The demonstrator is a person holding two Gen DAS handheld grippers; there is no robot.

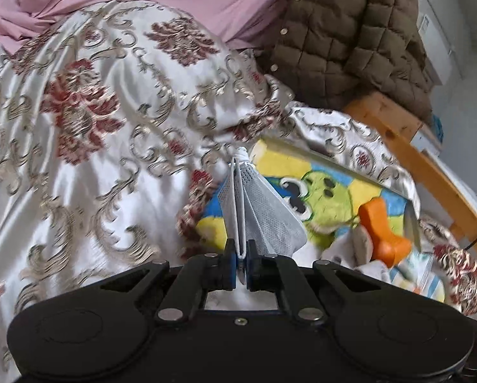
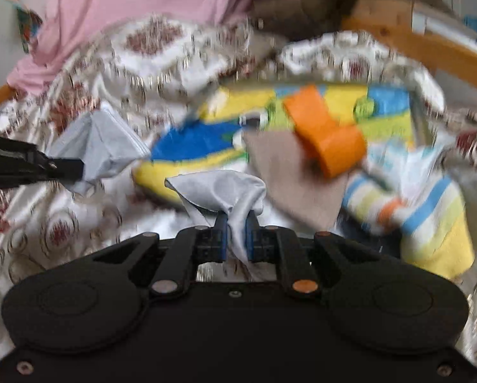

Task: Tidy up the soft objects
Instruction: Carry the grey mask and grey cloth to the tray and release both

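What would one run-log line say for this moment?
left gripper: shut on grey mask | right gripper: shut on grey cloth | both above bedspread

Right tool (image 2: 236, 223) pinching grey cloth (image 2: 219, 191) (blurred, perhaps a mask) above quilt (image 2: 78, 223)

A pale grey, finely perforated fabric face mask (image 1: 267, 214) with white elastic ear loops hangs folded and fanned out above a bed, pinched at its lower edge. A second piece of pale grey, smooth cloth (image 2: 222, 191), crumpled and bunched, is also pinched at its lower part and lifted; whether it belongs to the same mask cannot be told. Nearby on the bed lie a beige flat cloth (image 2: 299, 175), an orange curved soft piece (image 2: 327, 134) and a striped blue, yellow and white towel (image 2: 430, 217), loosely heaped.
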